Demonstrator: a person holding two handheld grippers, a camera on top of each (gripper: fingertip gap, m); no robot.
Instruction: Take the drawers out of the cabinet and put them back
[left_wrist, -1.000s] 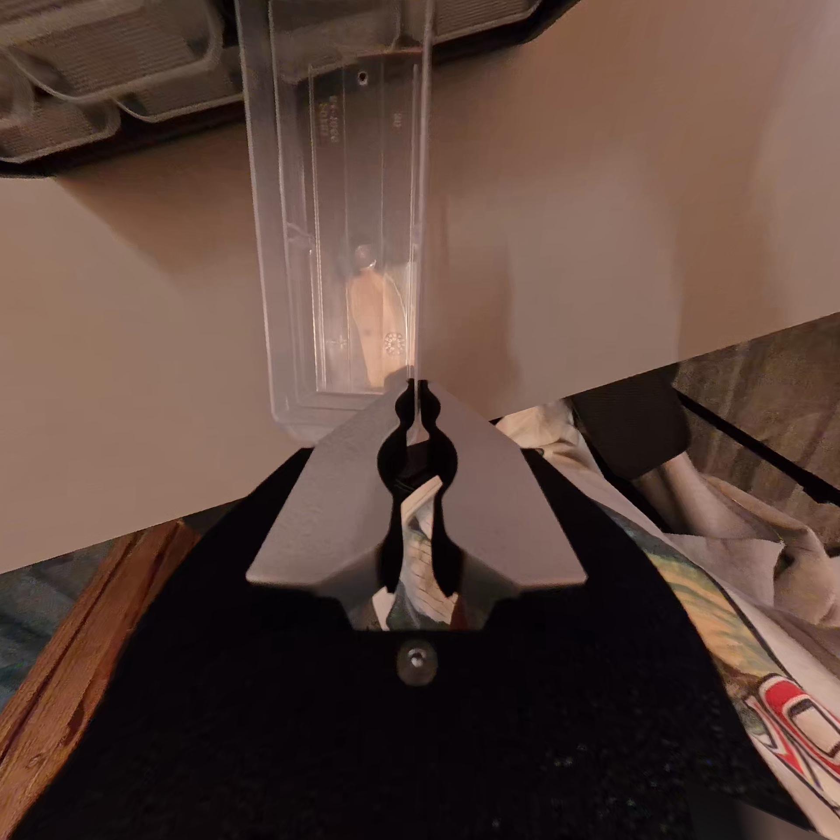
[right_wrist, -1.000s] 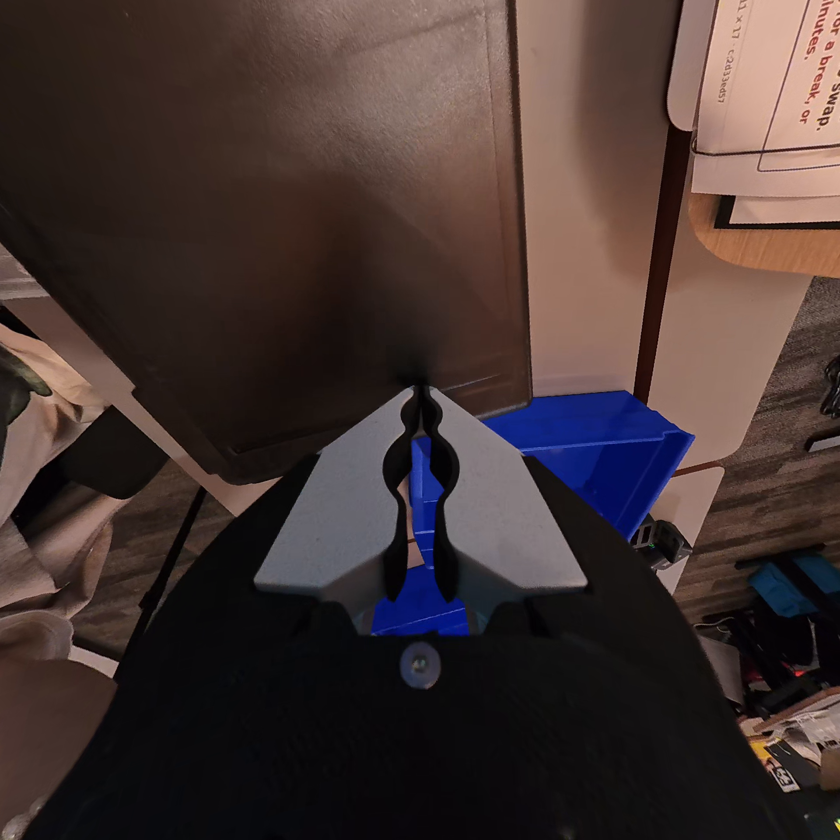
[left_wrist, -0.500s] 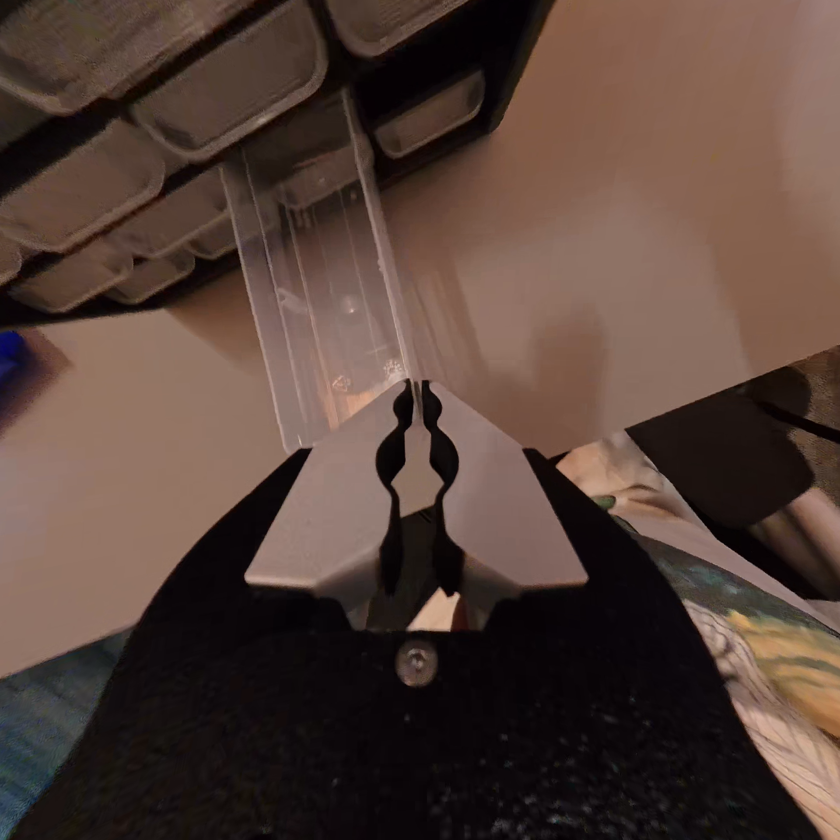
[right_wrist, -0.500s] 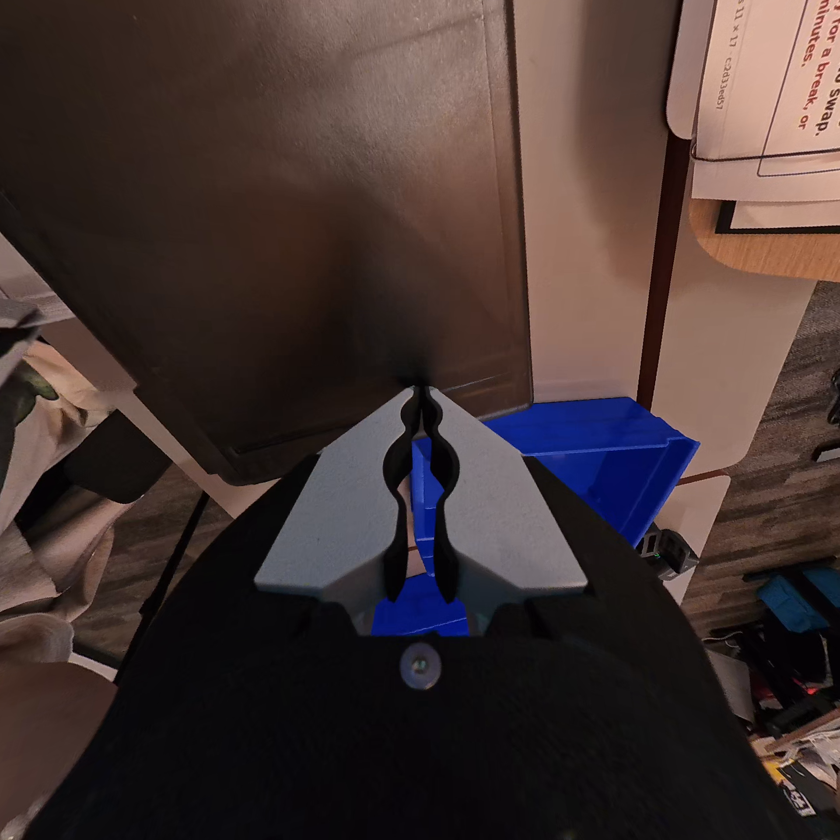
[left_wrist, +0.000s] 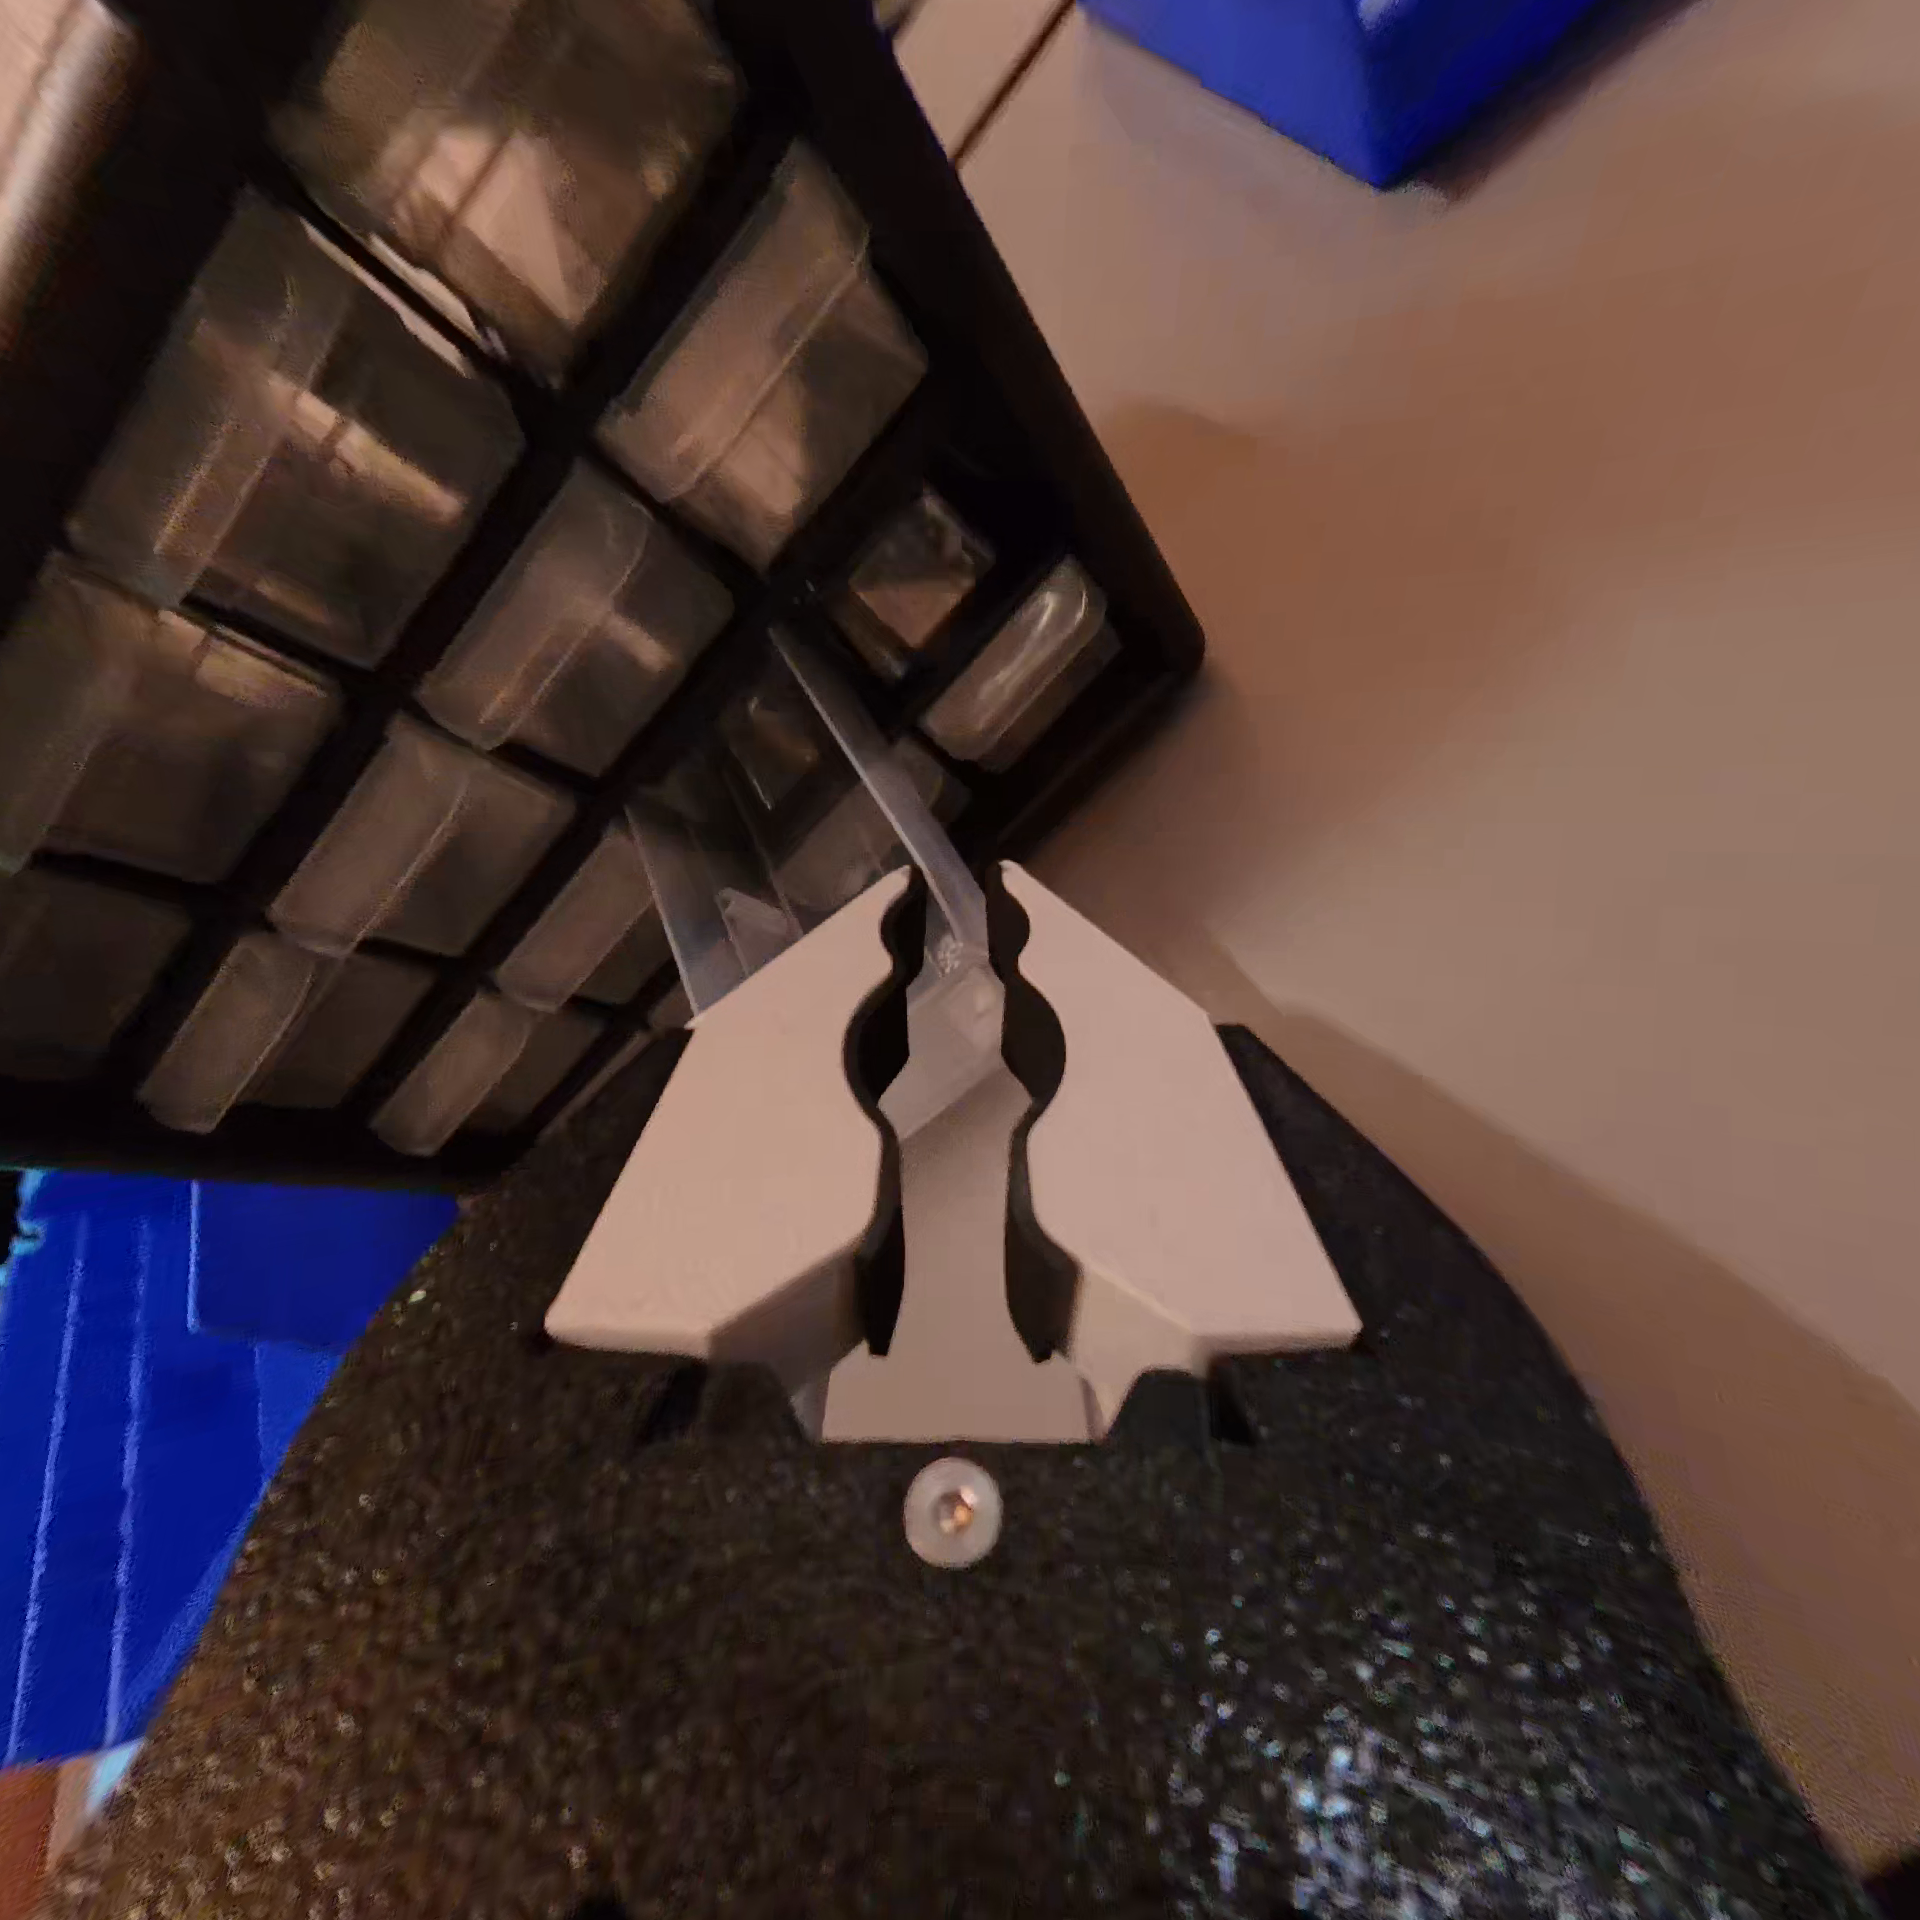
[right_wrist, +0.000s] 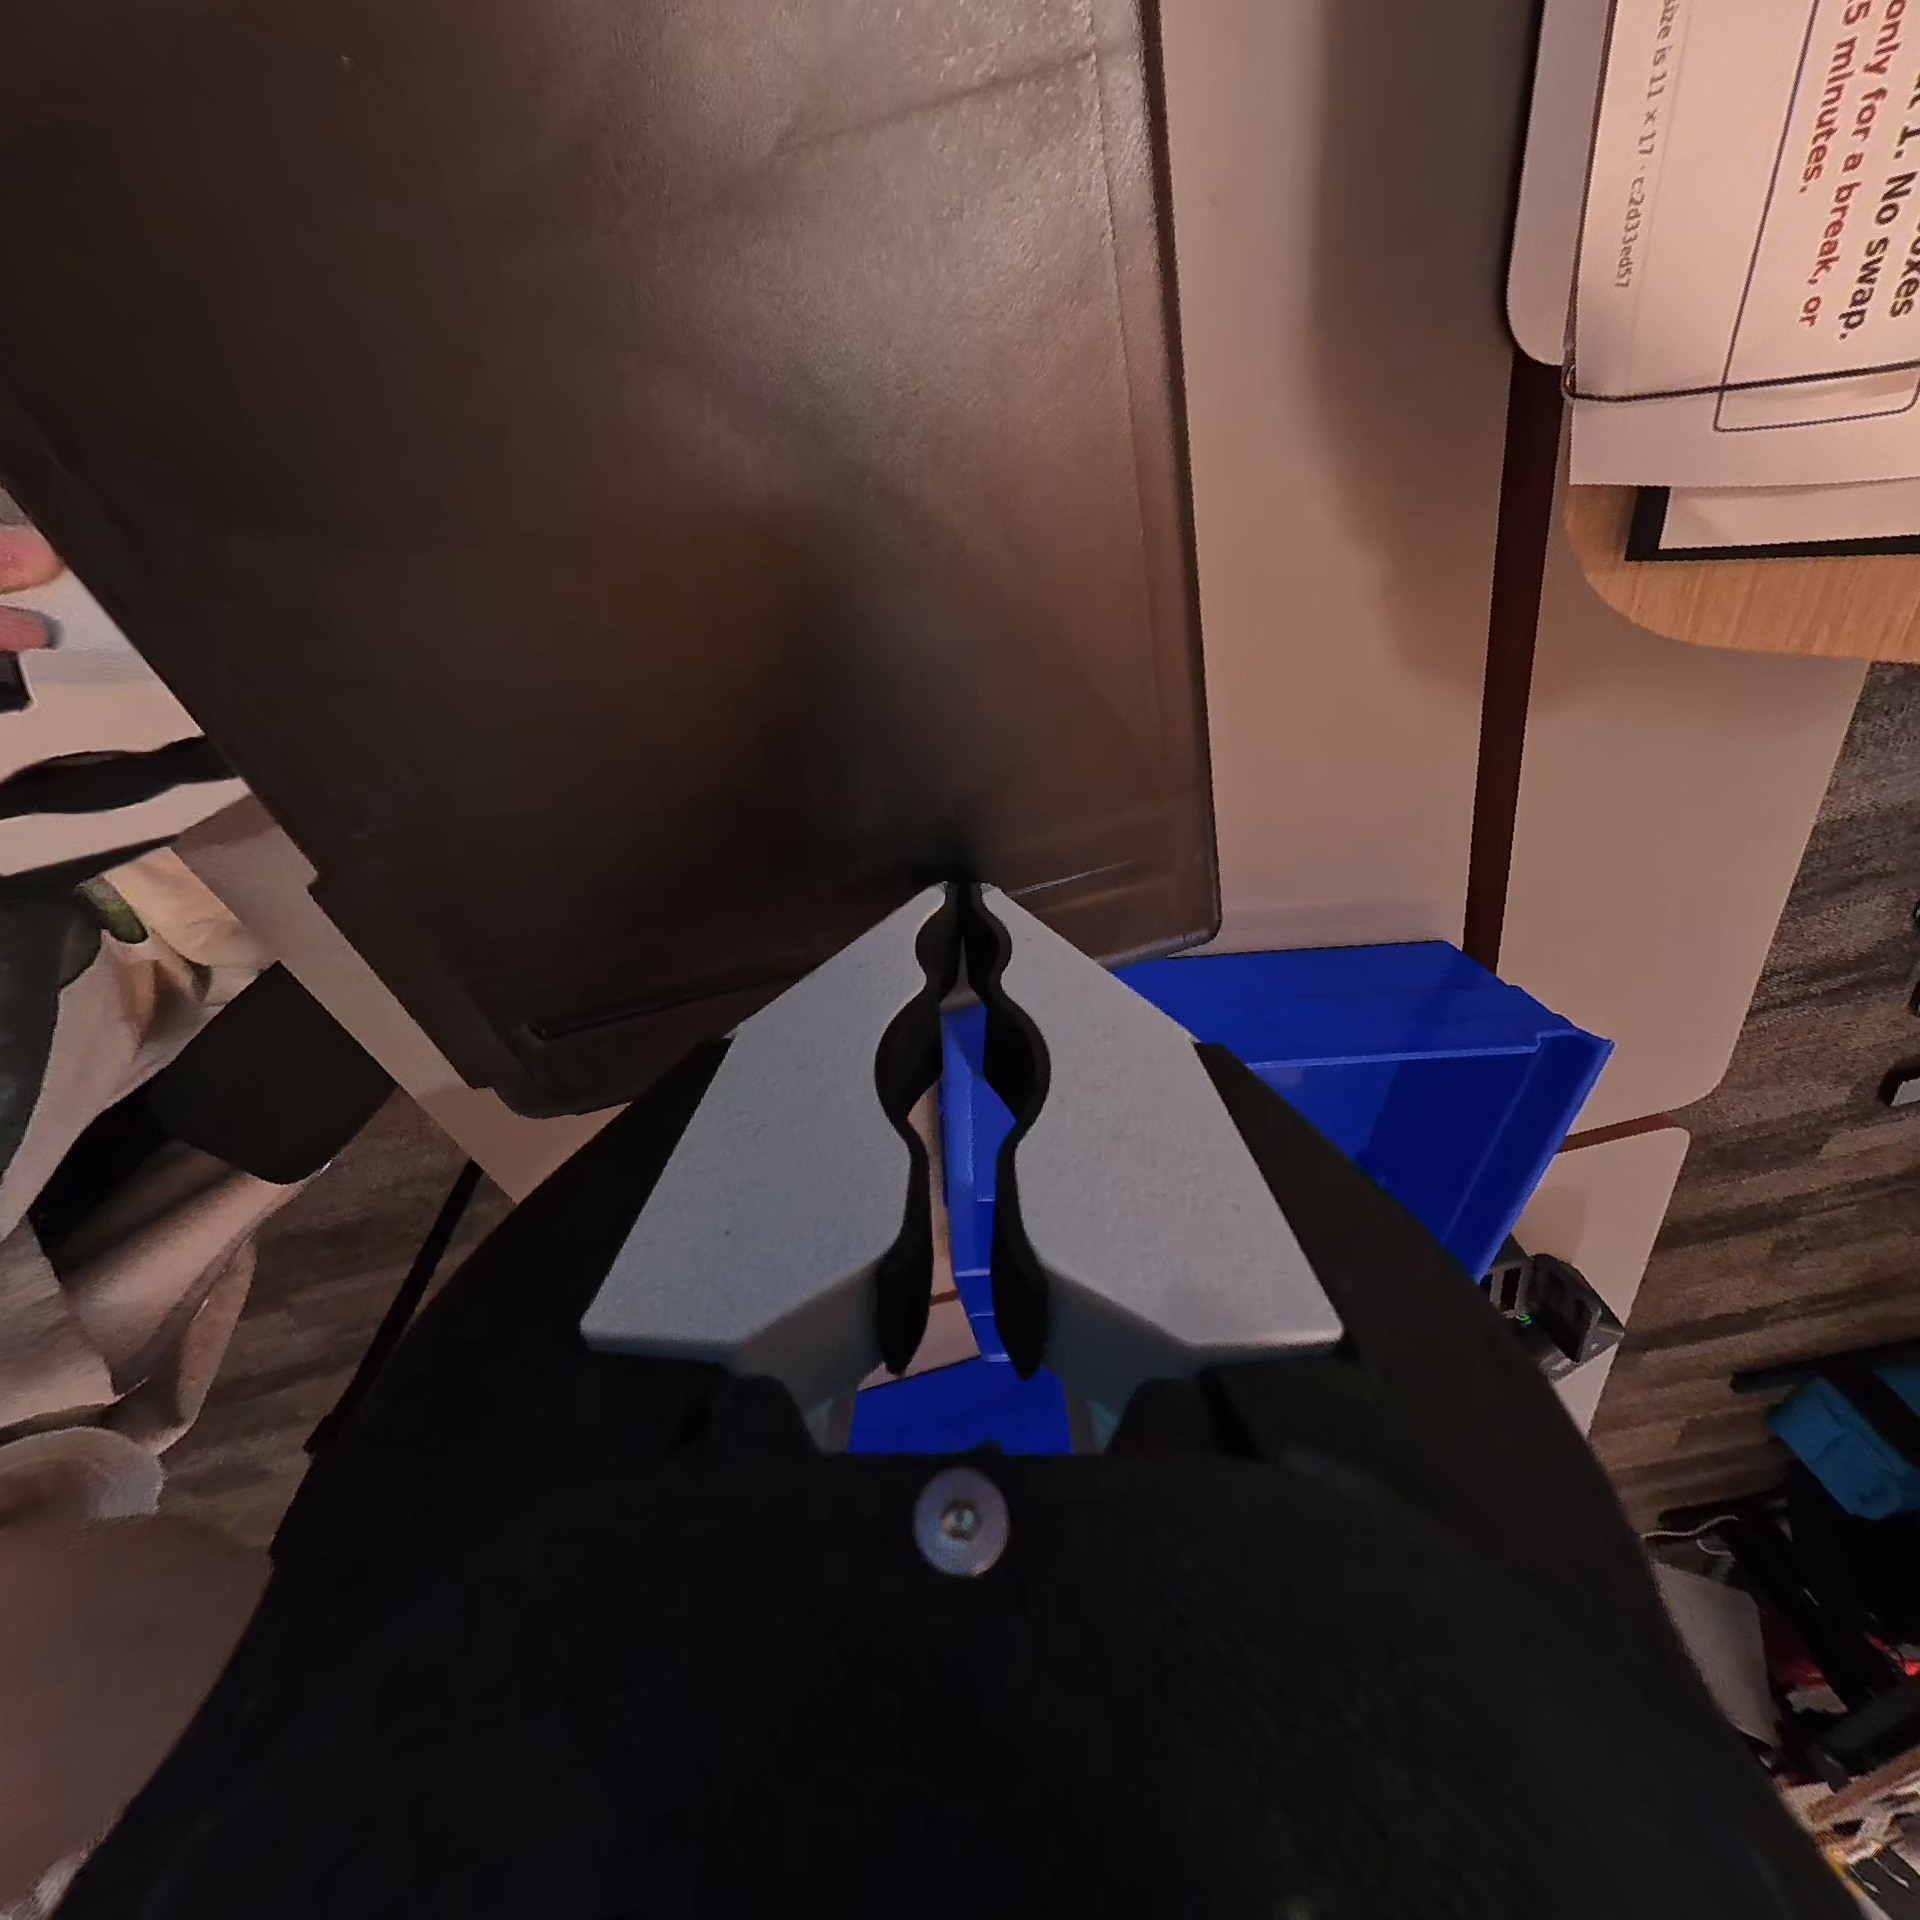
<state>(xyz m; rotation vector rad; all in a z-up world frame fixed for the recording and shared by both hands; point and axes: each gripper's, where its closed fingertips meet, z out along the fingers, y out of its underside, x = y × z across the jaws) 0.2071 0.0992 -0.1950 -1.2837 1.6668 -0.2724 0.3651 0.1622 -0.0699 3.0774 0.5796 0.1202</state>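
Note:
The black cabinet fills the upper left of the left wrist view, tilted, with several clear drawers in its slots. My left gripper holds one clear drawer by its near wall. The jaws stand a narrow gap apart with that wall between them, and the drawer's far end is in a slot near the cabinet's lower right corner. In the right wrist view my right gripper is shut and empty. Its tips press on the cabinet's plain black outer panel near a corner.
The cabinet stands on a beige table. A blue bin sits below the cabinet corner, and blue bins also show in the left wrist view. Printed sheets hang at the upper right. Clutter lies on the floor.
My left gripper has swung round and toward the cabinet front, carrying the drawer into a slot. Its jaws stand slightly wider. The right gripper stays pressed on the panel.

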